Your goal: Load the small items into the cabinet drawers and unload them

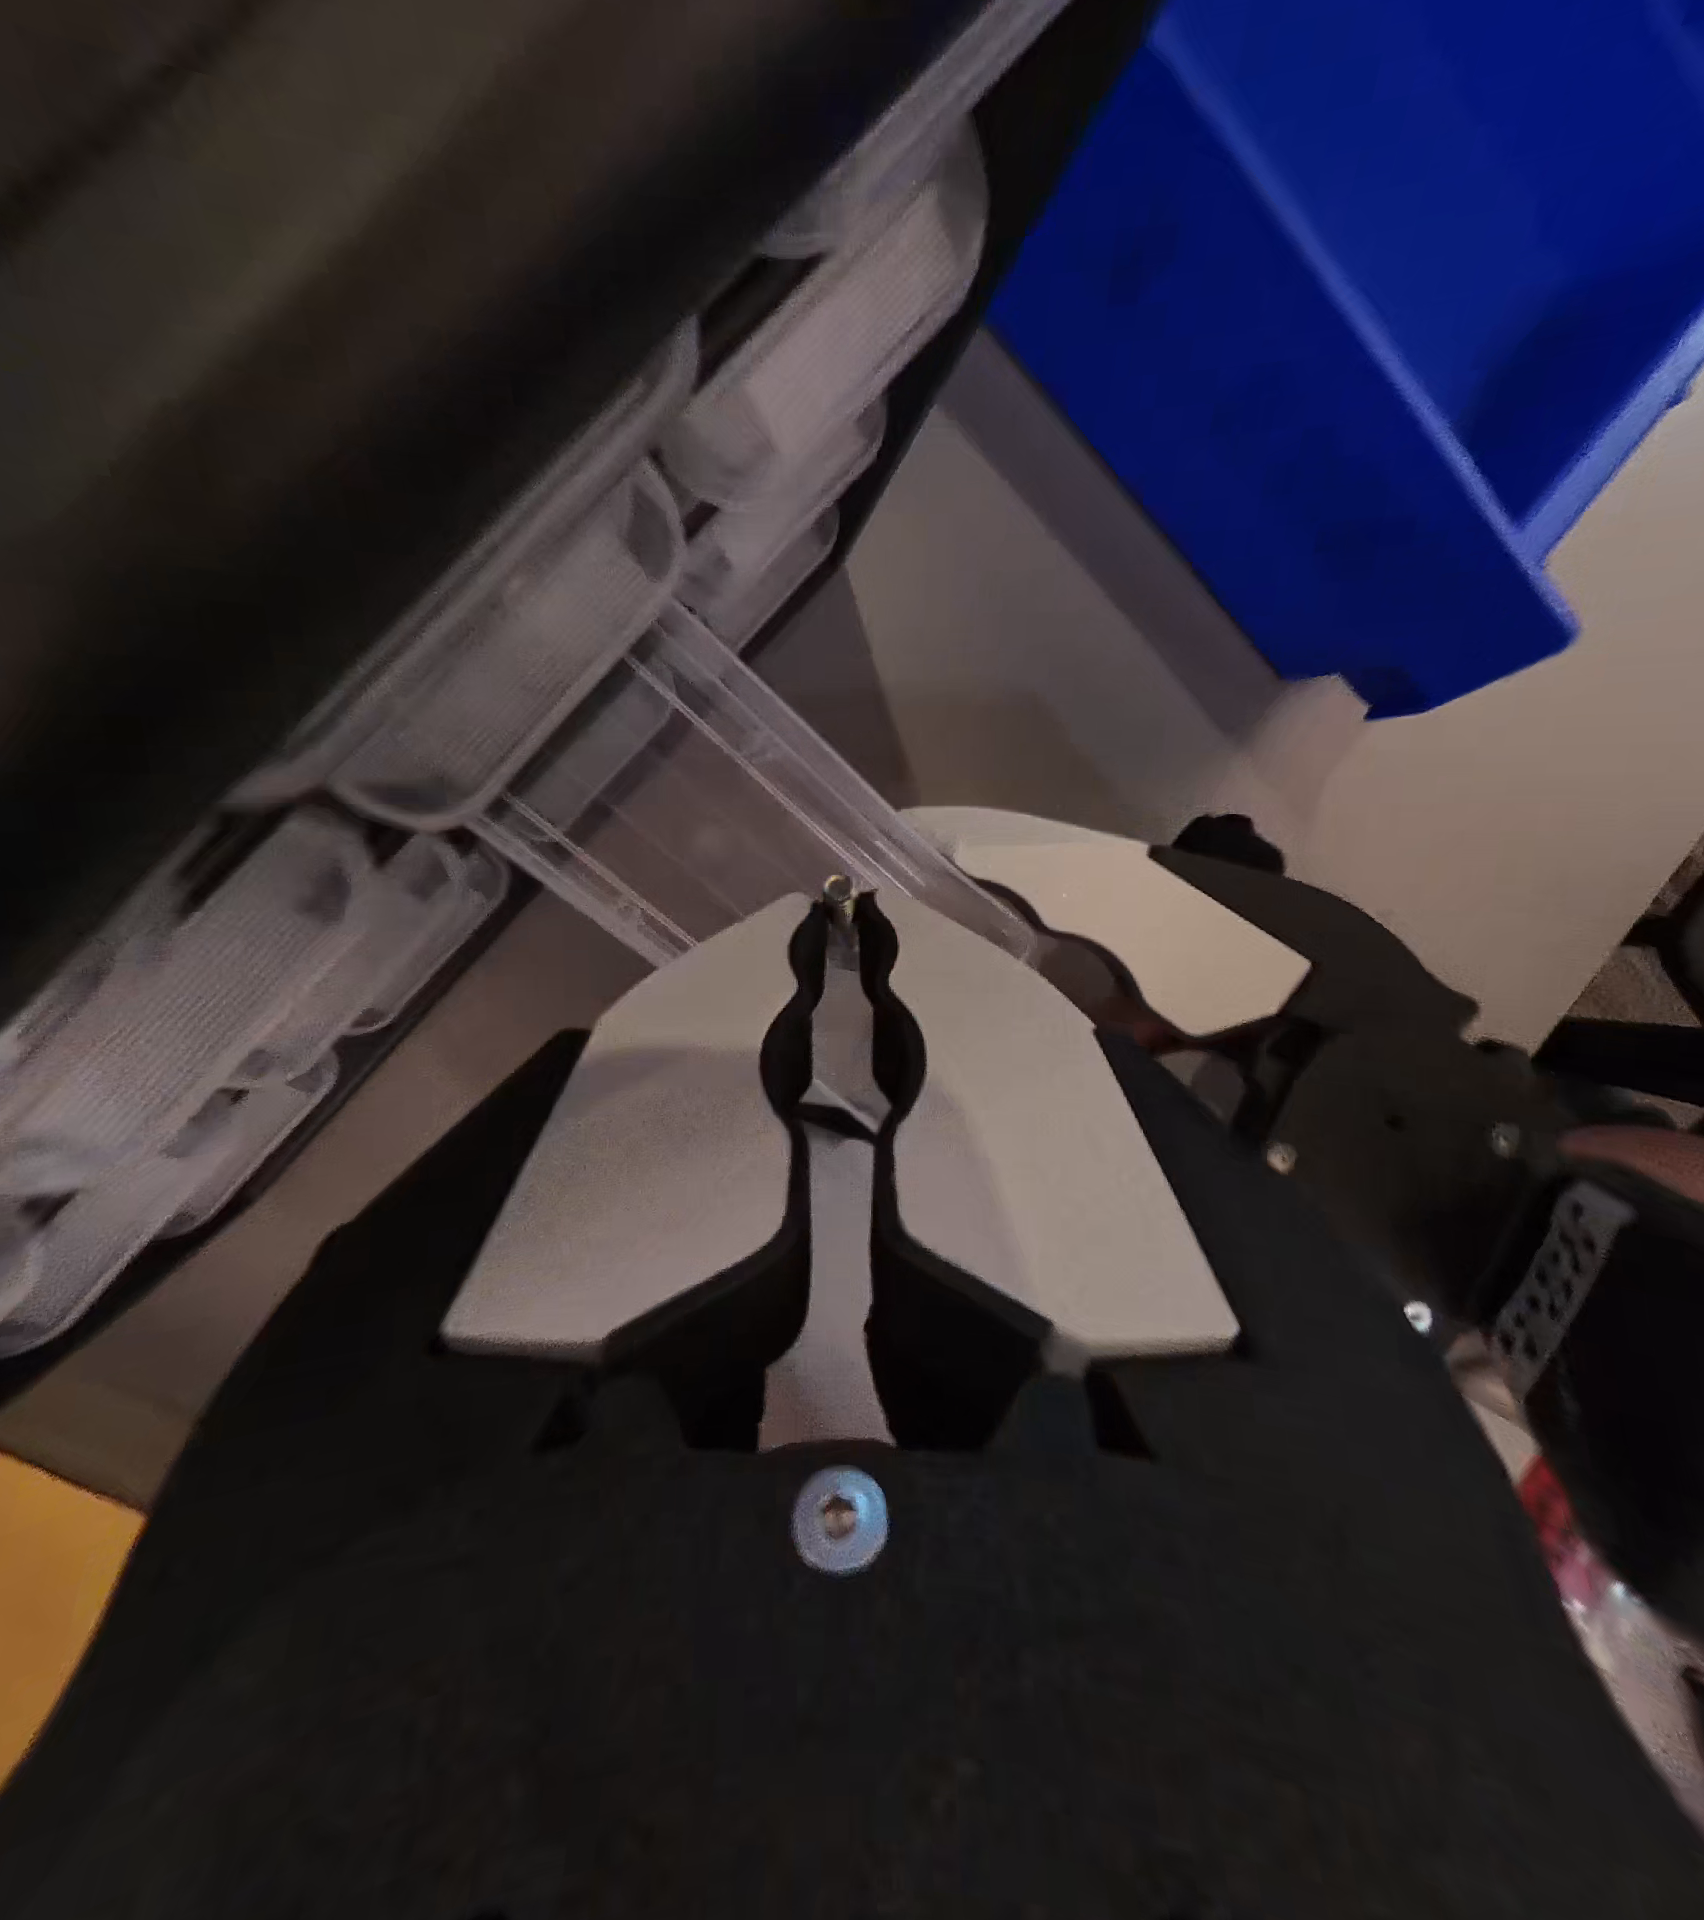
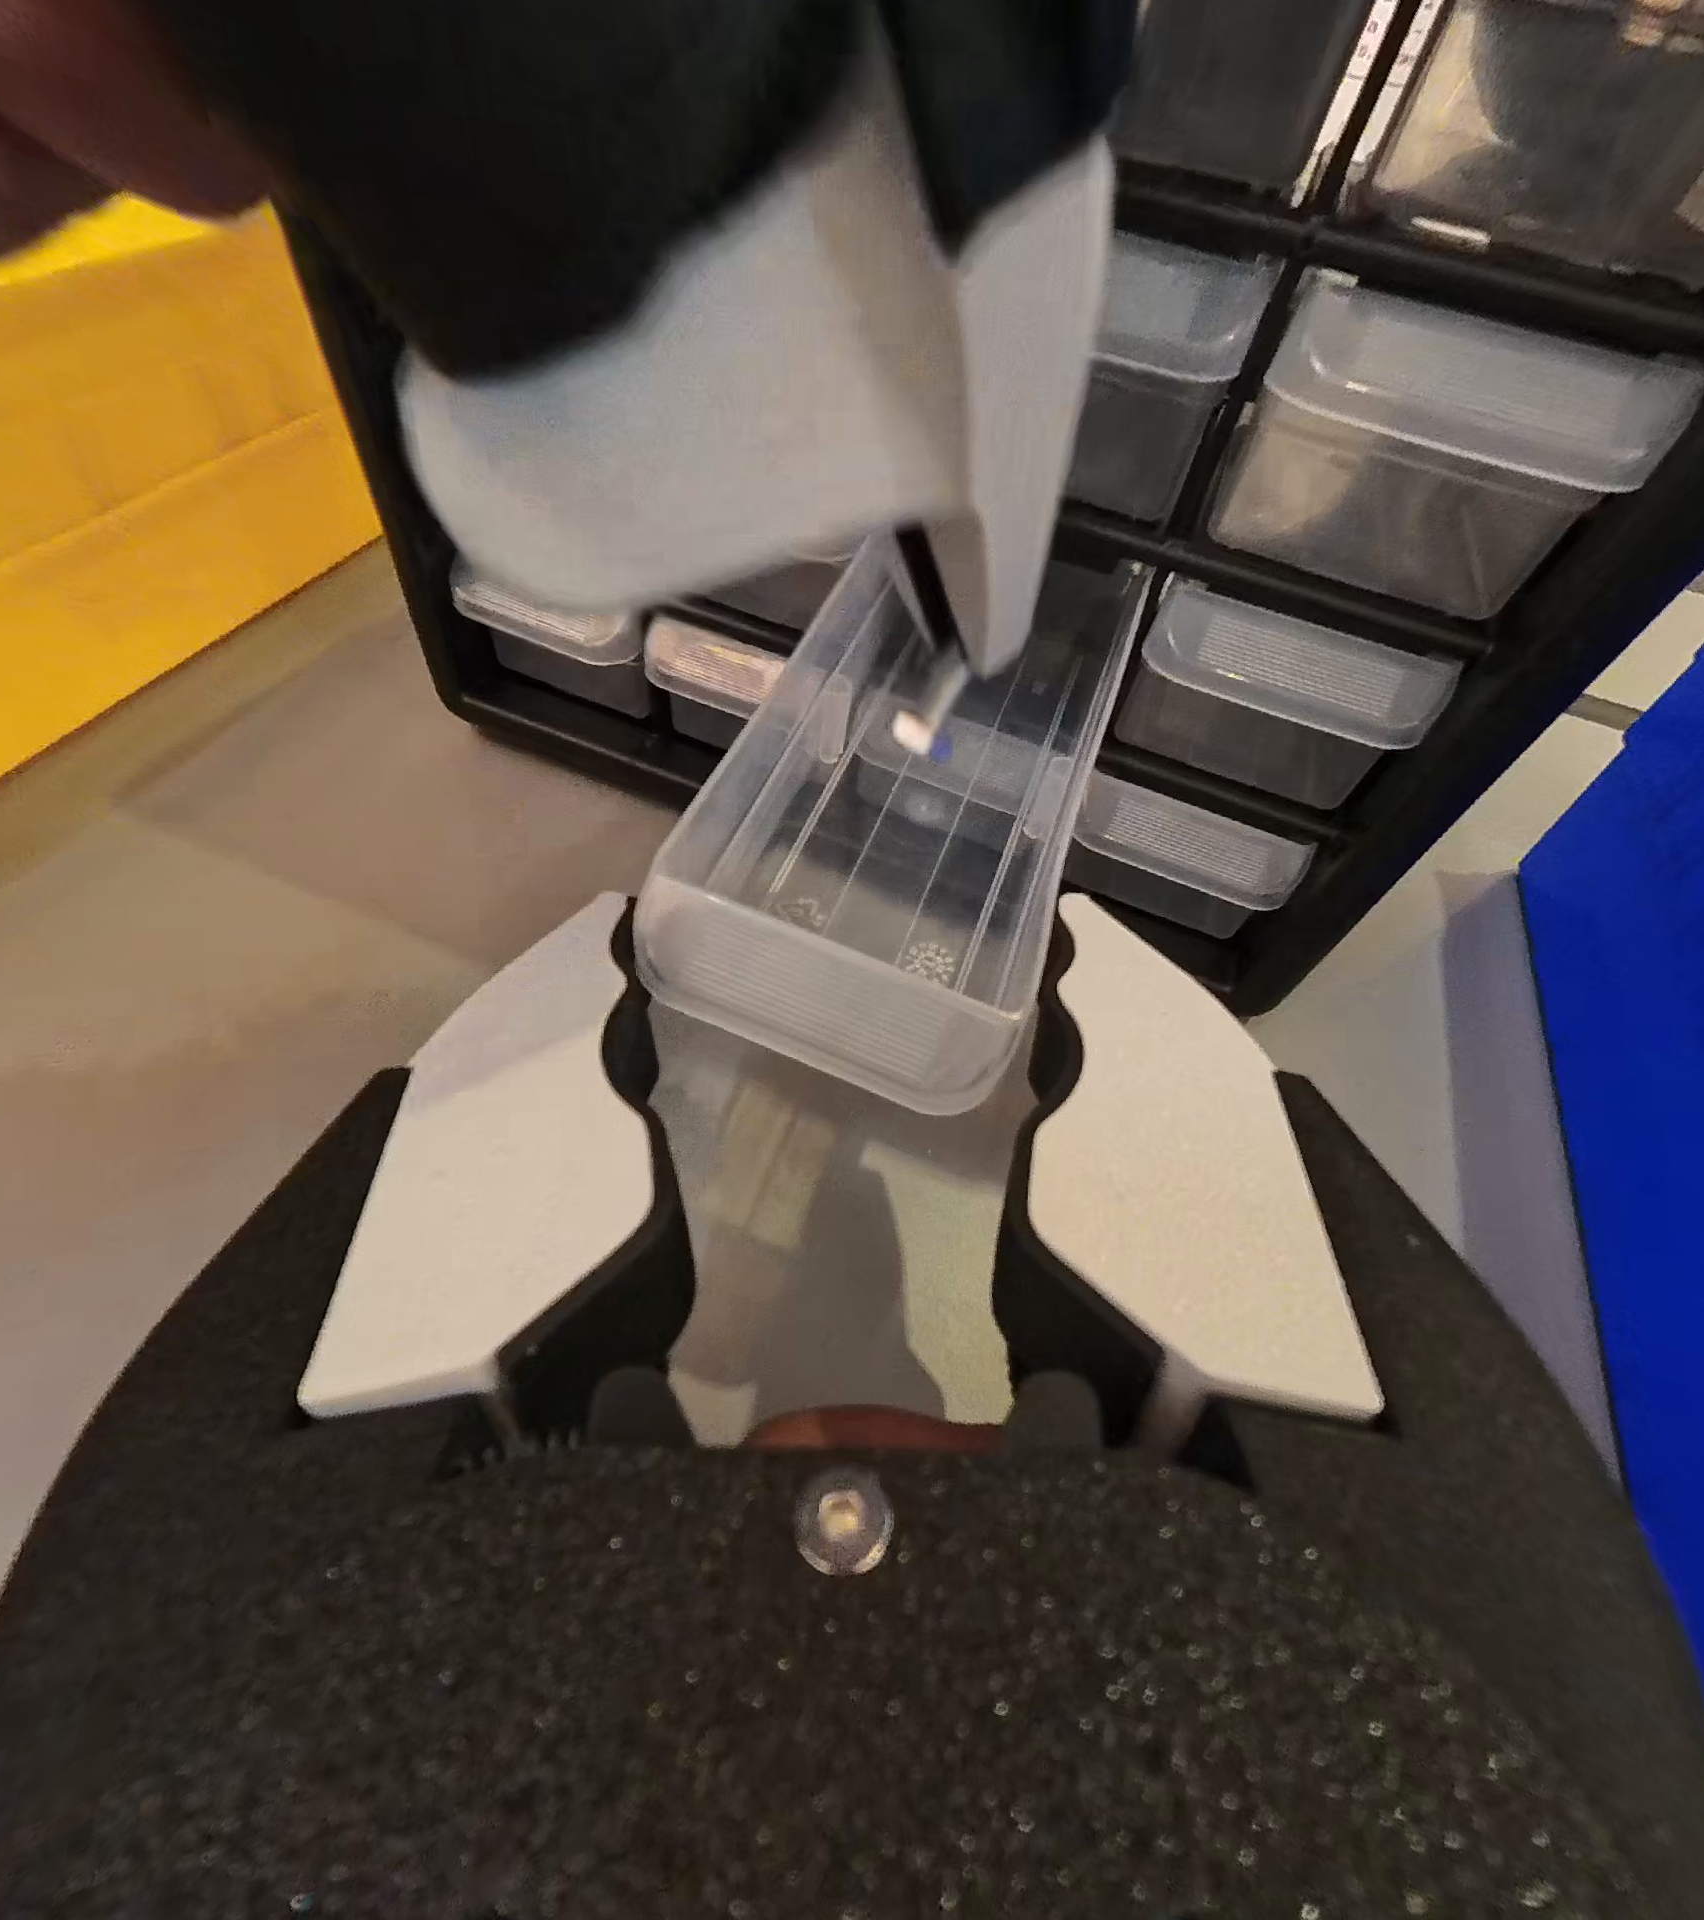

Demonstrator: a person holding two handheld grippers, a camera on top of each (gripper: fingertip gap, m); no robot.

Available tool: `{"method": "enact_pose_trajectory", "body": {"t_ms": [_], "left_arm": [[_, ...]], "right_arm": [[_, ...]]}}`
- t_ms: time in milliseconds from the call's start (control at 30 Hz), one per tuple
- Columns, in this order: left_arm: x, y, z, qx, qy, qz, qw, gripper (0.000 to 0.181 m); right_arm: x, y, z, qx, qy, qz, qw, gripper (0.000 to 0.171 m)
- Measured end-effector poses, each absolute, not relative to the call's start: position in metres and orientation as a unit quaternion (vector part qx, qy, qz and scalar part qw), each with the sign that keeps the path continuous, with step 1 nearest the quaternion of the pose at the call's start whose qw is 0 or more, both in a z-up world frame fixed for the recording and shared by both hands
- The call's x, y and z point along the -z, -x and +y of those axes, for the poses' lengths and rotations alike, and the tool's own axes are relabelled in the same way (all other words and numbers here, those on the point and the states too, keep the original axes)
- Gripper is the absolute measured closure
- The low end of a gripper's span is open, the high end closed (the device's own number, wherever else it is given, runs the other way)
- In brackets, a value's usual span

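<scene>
A black cabinet (image 2: 1513, 883) holds several clear drawers. One clear drawer (image 2: 858, 883) is pulled far out of the bottom rows. My right gripper (image 2: 843, 935) is shut on this drawer's front end, one finger on each side. My left gripper (image 2: 962, 665) comes down from above over the drawer's inner half, shut on a small metal screw (image 2: 915, 727). In the left wrist view the left gripper (image 1: 841, 920) pinches the screw (image 1: 837, 889) at its tips above the drawer (image 1: 723, 800), beside the cabinet (image 1: 204, 416). The right gripper (image 1: 1076, 961) shows at the drawer's end.
A blue bin (image 2: 1679, 1247) stands close on the right of the cabinet and also shows in the left wrist view (image 1: 1347, 312). A yellow bin (image 2: 100, 499) stands to the cabinet's left. The pale table (image 2: 152, 1039) lies in front.
</scene>
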State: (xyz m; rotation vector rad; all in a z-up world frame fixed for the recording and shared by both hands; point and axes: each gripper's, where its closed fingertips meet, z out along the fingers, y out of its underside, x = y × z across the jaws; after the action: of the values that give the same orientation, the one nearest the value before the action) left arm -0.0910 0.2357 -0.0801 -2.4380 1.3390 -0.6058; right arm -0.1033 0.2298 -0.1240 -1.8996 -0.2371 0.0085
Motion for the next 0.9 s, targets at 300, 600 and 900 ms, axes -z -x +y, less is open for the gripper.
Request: {"method": "enact_pose_trajectory", "body": {"t_ms": [300,600,900], "left_arm": [[0.115,0.087,0.233,0.104,0.893,0.435,0.044,0.175],[0.12,0.08,0.231,0.079,0.854,0.5,0.119,0.175],[0.127,0.087,0.229,0.05,0.74,0.659,0.128,0.176]], "right_arm": [[0.125,0.103,0.23,-0.002,0.812,-0.102,0.575,0.1],[0.125,0.102,0.227,-0.011,0.812,-0.097,0.576,0.101],[0.127,0.104,0.227,0.005,0.813,-0.107,0.572,0.1]]}}
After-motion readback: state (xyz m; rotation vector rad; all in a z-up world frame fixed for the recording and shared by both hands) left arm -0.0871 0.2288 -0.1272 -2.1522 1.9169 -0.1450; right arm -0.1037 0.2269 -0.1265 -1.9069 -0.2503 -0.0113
